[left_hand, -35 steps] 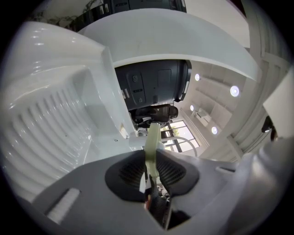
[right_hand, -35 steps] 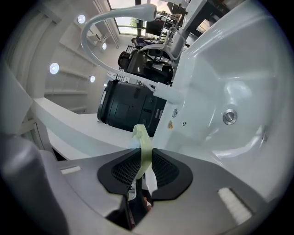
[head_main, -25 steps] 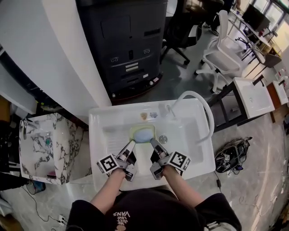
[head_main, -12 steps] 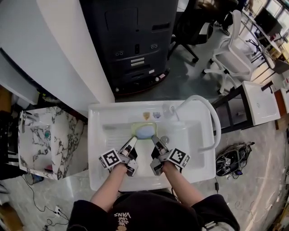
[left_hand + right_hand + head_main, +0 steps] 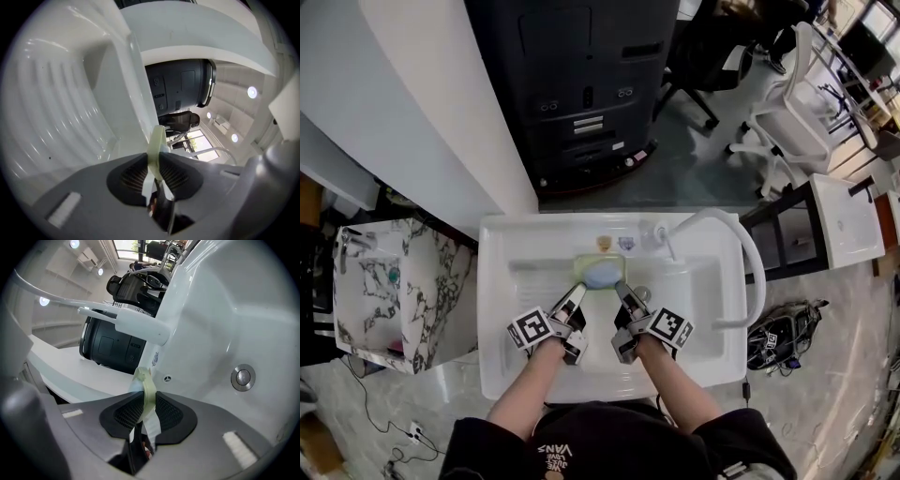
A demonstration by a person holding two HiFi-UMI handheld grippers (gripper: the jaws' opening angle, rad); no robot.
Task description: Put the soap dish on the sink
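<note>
- The shirt point(image 5: 551, 444) nearest me reads "VANS"; the smaller lines are illegible.
- My left gripper point(image 5: 157, 157) and right gripper point(image 5: 144, 401) are each part-closed, pads pinching the soap dish point(image 5: 583, 266) rim from opposite sides.
- The dish, with blue soap point(image 5: 602, 275) inside, is over the basin near the middle of the sink point(image 5: 495, 309) back edge; I can't tell whether it touches.
- Step, I judge: placing. Next I should keep it level, seat it and release both grippers together.
- The stickers point(image 5: 614, 243) on the back ledge are unreadable.

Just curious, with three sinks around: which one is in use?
The white middle sink: left gripper and right gripper hold a green soap dish in its basin. The marble sink and the small white sink stand apart.
</note>
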